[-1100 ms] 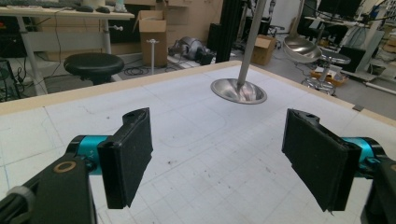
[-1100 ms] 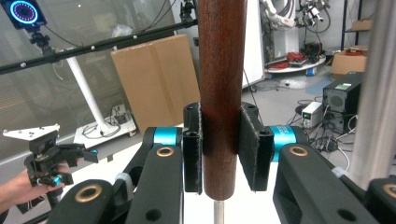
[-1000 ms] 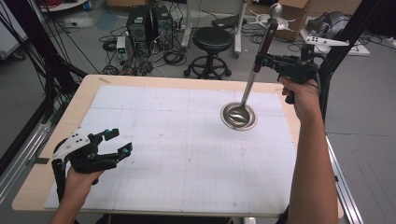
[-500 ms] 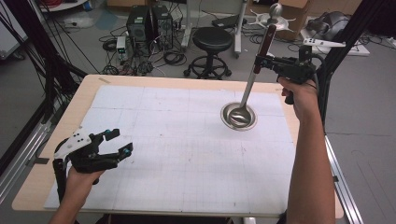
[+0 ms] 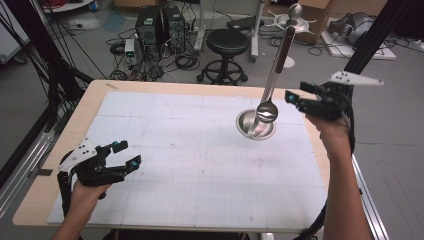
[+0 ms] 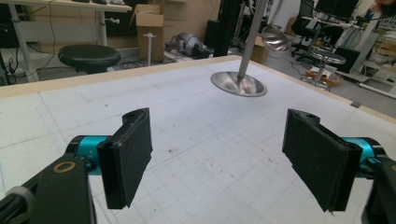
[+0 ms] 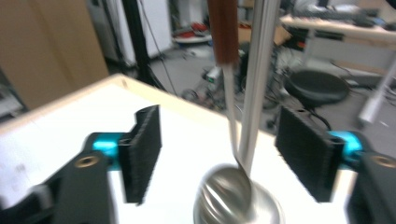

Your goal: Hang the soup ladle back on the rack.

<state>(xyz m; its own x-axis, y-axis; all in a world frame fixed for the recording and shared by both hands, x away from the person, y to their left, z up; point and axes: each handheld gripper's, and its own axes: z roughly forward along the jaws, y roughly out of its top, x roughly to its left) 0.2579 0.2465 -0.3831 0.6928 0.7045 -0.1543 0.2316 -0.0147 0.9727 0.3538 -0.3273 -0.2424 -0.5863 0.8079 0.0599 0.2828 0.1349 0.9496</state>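
One ladle [image 5: 267,111], two gaping claws

the left gripper [image 6: 217,163] hangs just above the white gridded mat [image 6: 196,116], its two black padded jaws spread wide with nothing between them. far ahead and a little right, a round steel base [image 6: 238,84] sits on the mat with a metal pole [image 6: 250,39] rising from it; a shiny ladle bowl [image 6: 276,38] hangs beside the pole. a black stool [image 6: 88,56] stands beyond the table's far edge, left.
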